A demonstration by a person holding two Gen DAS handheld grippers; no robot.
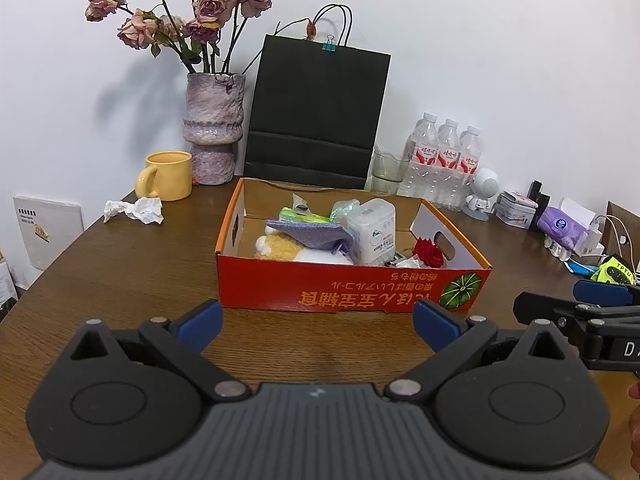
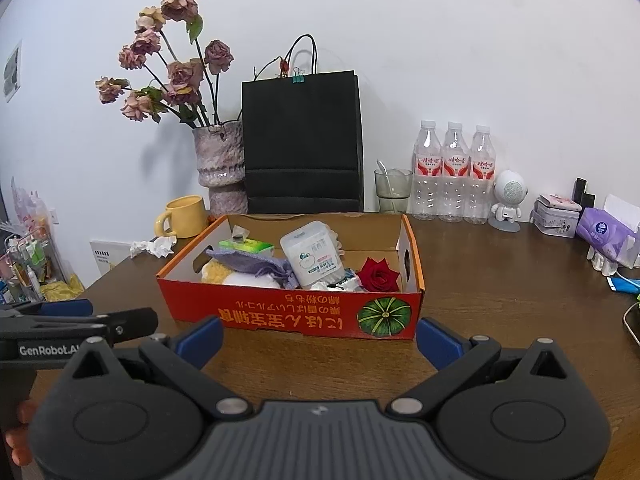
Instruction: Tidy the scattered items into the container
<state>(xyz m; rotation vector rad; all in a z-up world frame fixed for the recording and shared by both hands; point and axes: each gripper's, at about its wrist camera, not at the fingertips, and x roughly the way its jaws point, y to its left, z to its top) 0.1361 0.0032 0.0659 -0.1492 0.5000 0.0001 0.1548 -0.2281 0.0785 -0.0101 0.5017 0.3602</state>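
Observation:
An orange cardboard box (image 1: 320,292) (image 2: 280,312) stands on the brown table. It holds a cotton-swab tub (image 1: 372,230) (image 2: 314,254), a purple cloth (image 1: 312,234) (image 2: 256,266), a green pack (image 1: 304,214) (image 2: 246,245), a yellow-white plush (image 1: 280,248) (image 2: 224,274) and a red rose (image 1: 430,254) (image 2: 378,276). My left gripper (image 1: 318,320) is open and empty just in front of the box. My right gripper (image 2: 320,336) is open and empty, also in front of the box. Each gripper shows at the edge of the other's view.
Crumpled white paper (image 1: 134,210) (image 2: 154,247) lies by a yellow mug (image 1: 166,176) (image 2: 182,216). Behind the box stand a vase of dried roses (image 1: 212,128), a black paper bag (image 1: 316,112), a glass (image 2: 392,190), water bottles (image 2: 454,172), a white figurine (image 2: 508,200) and a purple tissue pack (image 2: 604,234).

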